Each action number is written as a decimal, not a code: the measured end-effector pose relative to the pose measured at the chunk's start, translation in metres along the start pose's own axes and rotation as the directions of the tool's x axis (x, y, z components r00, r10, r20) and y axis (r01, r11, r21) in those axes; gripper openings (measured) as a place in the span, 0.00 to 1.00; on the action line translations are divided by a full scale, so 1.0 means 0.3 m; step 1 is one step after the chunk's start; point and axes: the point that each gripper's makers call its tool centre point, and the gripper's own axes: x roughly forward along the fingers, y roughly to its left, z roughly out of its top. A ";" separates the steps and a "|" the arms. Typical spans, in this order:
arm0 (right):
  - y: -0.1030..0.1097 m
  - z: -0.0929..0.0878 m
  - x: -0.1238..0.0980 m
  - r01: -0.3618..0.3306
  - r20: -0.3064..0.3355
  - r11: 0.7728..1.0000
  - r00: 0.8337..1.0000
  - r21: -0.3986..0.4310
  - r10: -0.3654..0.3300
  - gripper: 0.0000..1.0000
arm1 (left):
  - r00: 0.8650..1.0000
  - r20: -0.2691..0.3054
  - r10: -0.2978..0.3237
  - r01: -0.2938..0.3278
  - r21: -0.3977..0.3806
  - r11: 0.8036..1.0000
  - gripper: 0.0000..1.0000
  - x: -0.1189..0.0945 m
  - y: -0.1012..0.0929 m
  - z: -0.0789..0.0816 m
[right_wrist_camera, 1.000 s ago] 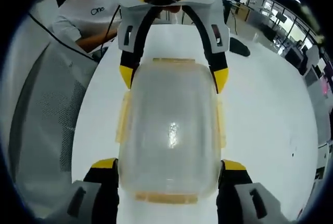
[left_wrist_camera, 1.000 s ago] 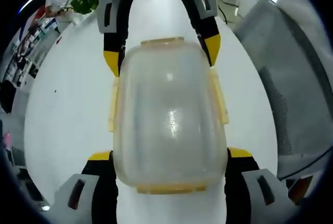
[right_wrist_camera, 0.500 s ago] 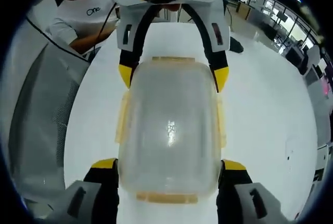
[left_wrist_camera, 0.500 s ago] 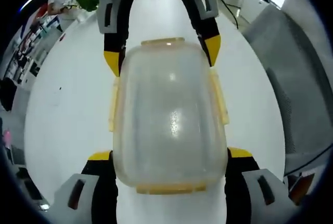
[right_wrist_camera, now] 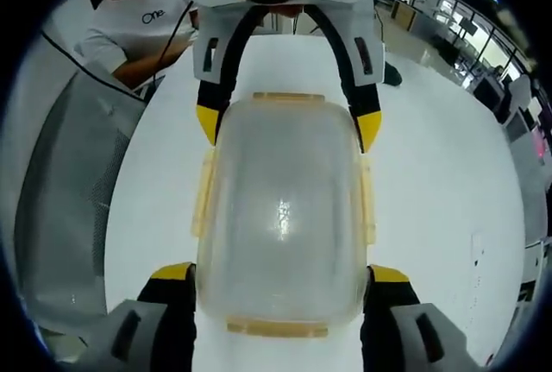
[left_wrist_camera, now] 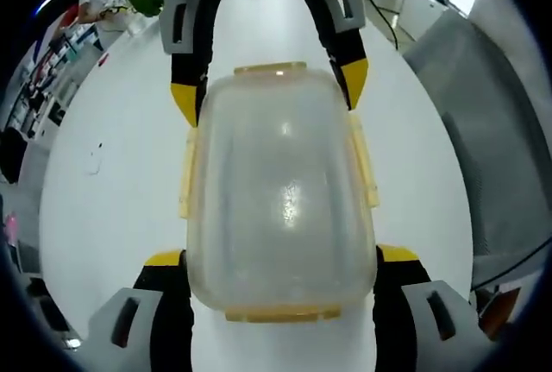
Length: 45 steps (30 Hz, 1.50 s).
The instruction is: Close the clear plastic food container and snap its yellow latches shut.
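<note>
Both pairs of yellow-tipped fingers are clamped on the clear plastic food container (left_wrist_camera: 280,199): in the left gripper view our left gripper (left_wrist_camera: 280,261) squeezes the near end between its pads, and the right gripper (left_wrist_camera: 269,87) grips the far end from the opposite side; in the right gripper view the roles swap, with the right gripper (right_wrist_camera: 281,275) at the near end and the left gripper (right_wrist_camera: 289,123) at the far one. We hold it at the two ends, we judge, so that the box stays steady and square over the white table (left_wrist_camera: 112,182) while the long sides are left free. The container (right_wrist_camera: 283,217) sits between us with its lid already seated on top. Its yellow latches (left_wrist_camera: 369,165) run along each long side and across each short end, and a side latch (right_wrist_camera: 203,195) stands out from the wall in the right gripper view, so we judge these are not yet snapped down. We cannot tell whether the container rests on the table or is lifted just off it. A grey mesh chair (right_wrist_camera: 78,182) stands beside the table, and a person in a white shirt (right_wrist_camera: 142,31) sits at the far edge.
</note>
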 end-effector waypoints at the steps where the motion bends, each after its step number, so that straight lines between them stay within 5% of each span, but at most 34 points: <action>1: -0.014 -0.028 0.005 0.037 -0.047 0.999 0.998 -0.021 -0.038 0.99 | 1.000 0.017 0.004 -0.003 -0.026 1.000 0.91 -0.003 -0.001 0.015; 3: -0.024 -0.074 0.001 0.074 -0.112 0.997 0.991 -0.008 -0.074 0.99 | 0.999 0.030 0.014 -0.012 -0.063 0.998 0.99 -0.006 0.005 0.027; 6: 0.006 -0.043 0.010 0.022 -0.044 0.999 0.999 0.034 -0.020 0.99 | 1.000 0.009 0.005 -0.004 -0.034 0.999 0.99 -0.006 -0.012 0.021; 13: -0.003 -0.010 -0.022 0.047 -0.020 0.999 0.999 0.027 -0.047 0.99 | 1.000 0.001 0.022 -0.022 -0.023 0.999 0.99 -0.015 -0.021 0.021; 21: 0.004 -0.020 -0.053 0.072 -0.040 0.996 0.997 0.059 -0.070 0.99 | 0.999 0.003 0.038 -0.038 -0.043 0.998 0.99 -0.046 -0.035 0.011; 45: 0.115 0.073 -0.169 0.130 0.012 0.991 0.991 0.037 -0.131 0.99 | 0.997 0.011 0.078 -0.078 -0.046 0.996 0.98 -0.159 -0.166 0.010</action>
